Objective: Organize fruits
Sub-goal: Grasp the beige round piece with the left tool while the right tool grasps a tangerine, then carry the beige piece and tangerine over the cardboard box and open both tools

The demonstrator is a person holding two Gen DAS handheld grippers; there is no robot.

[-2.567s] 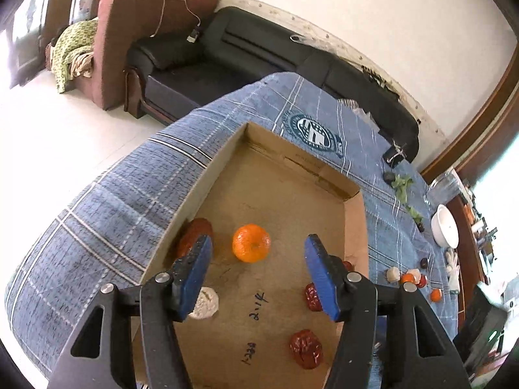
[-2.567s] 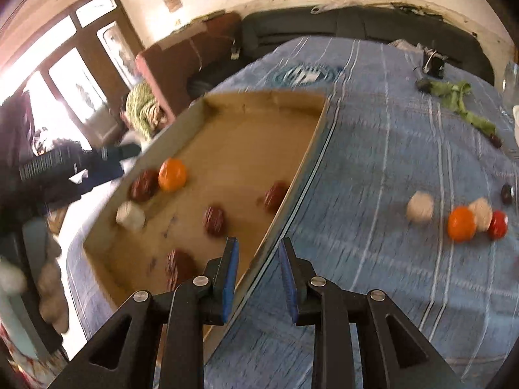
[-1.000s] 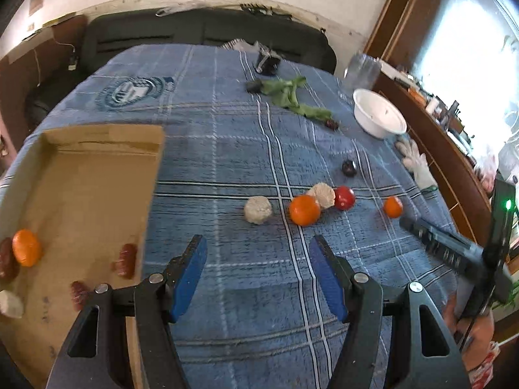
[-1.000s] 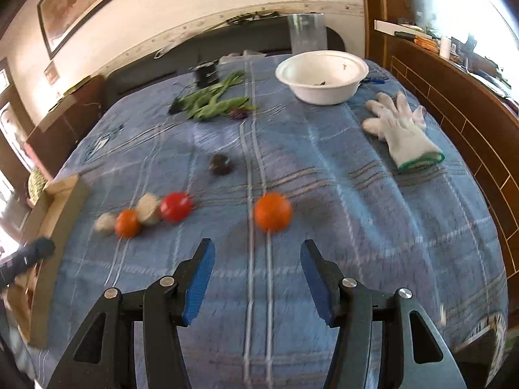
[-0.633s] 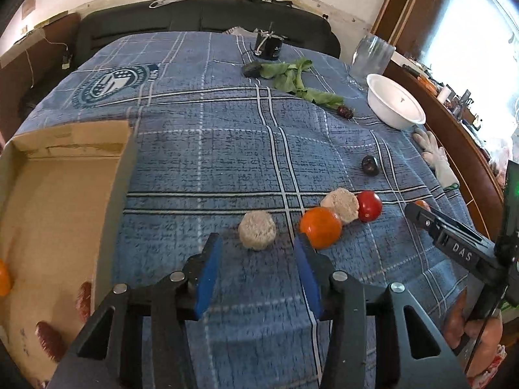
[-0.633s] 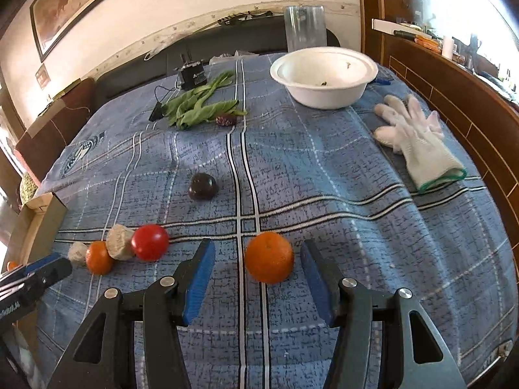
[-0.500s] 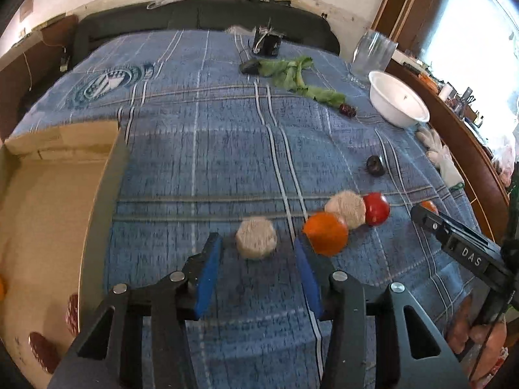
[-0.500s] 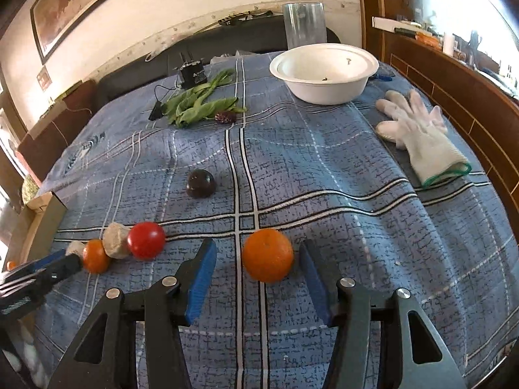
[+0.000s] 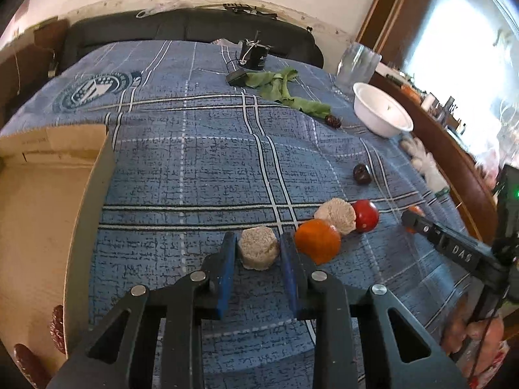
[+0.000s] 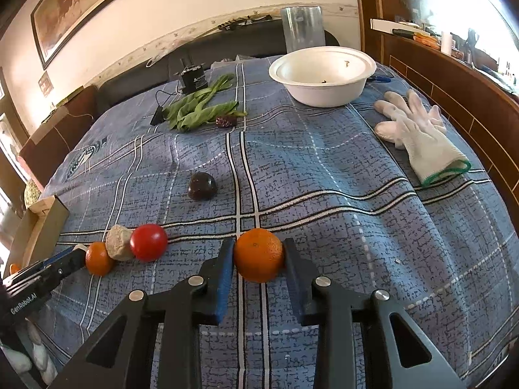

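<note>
My left gripper (image 9: 256, 253) is shut on a pale beige round fruit (image 9: 258, 252) that rests on the blue plaid cloth. Just right of it lie a small orange (image 9: 317, 241), a second beige fruit (image 9: 335, 215) and a red fruit (image 9: 366, 215), with a dark fruit (image 9: 362, 173) farther back. My right gripper (image 10: 258, 259) has its jaws closing, and its blue pads touch both sides of a bigger orange (image 10: 258, 256) on the cloth. The cardboard box (image 9: 94, 214) at the left holds red dates (image 9: 58, 324).
A white bowl (image 10: 322, 76), a clear glass (image 10: 302, 27) and a white glove (image 10: 421, 136) sit at the far right. Green leaves (image 10: 201, 108), a dried date (image 10: 225, 121) and a black device (image 10: 193, 79) lie at the back. A wooden ledge runs along the right.
Both grippers came down toward the cloth. The left jaws narrowed onto the beige fruit and the right jaws narrowed onto the orange.
</note>
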